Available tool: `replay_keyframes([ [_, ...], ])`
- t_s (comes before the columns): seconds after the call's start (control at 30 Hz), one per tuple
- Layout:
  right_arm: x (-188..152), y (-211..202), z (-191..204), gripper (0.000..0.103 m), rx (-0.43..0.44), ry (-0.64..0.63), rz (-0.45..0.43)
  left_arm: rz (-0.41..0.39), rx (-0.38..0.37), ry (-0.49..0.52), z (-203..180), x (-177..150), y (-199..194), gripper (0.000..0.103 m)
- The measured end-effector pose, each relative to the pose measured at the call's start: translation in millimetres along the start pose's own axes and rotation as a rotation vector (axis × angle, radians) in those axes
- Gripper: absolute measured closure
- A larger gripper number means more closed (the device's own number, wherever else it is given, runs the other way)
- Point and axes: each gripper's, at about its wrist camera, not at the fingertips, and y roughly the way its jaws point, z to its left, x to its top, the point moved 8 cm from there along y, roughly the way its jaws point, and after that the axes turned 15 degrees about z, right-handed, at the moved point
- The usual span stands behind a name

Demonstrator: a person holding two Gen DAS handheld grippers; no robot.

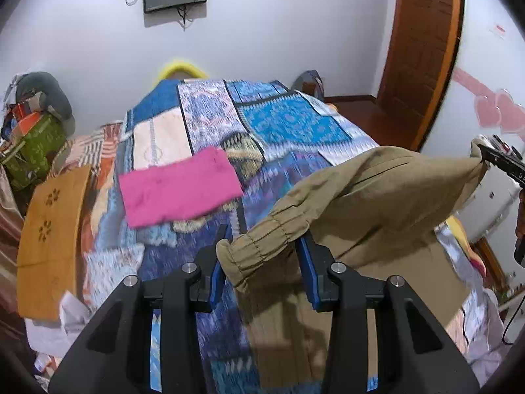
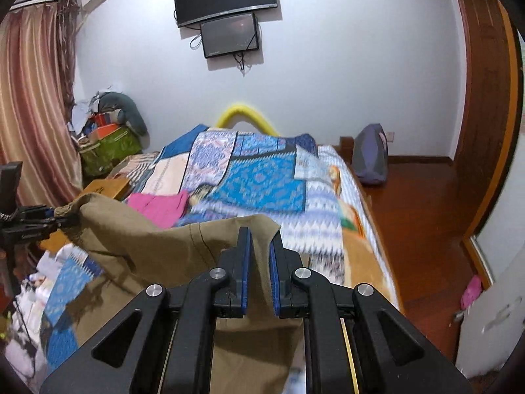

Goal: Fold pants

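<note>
Khaki pants held up over a patchwork bed, one gripper at each end.

Below everything, a bed [image 2: 262, 177] under a blue patchwork quilt, wooden floor [image 2: 416, 216] to its right, striped curtain [image 2: 29, 105] at left, two dark screens [image 2: 226, 10] on the far wall. Lifted above the near end of the quilt, khaki pants [image 1: 377, 203], stretched between both grippers and sagging between them. Flat on the quilt beyond, a pink cloth [image 1: 178, 187]. Left gripper [image 1: 264, 249]: jaws spread wide, gathered elastic band lying between the blue pads, a firm pinch not evident. Right gripper [image 2: 259, 249]: jaws nearly closed, clamped on a fold of the khaki fabric.
</note>
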Motion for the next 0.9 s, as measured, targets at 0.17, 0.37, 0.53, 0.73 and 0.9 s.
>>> replay_keyframes([
  [0.17,-46.2,-2.2,4.5,0.094,0.01,0.018,0.044,0.048,-0.032,0.01,-9.1,-49.3,8.9,0.063],
  [0.37,-102.9,11.9,10.2,0.093,0.007,0.032,0.121,0.103,0.007,0.037,-16.5,-98.6,23.9,0.064],
  [0.53,-144.9,30.6,10.3,0.092,0.019,0.064,0.201,0.127,0.007,0.04,-15.5,-121.5,26.2,0.064],
  [0.73,-172.1,28.9,7.1,0.088,-0.004,0.089,0.246,0.102,0.022,0.061,-15.2,-130.8,8.5,0.064],
  [0.9,-182.0,11.1,10.2,0.087,-0.052,0.067,0.239,0.03,0.029,0.101,-30.7,-118.2,-21.5,0.063],
])
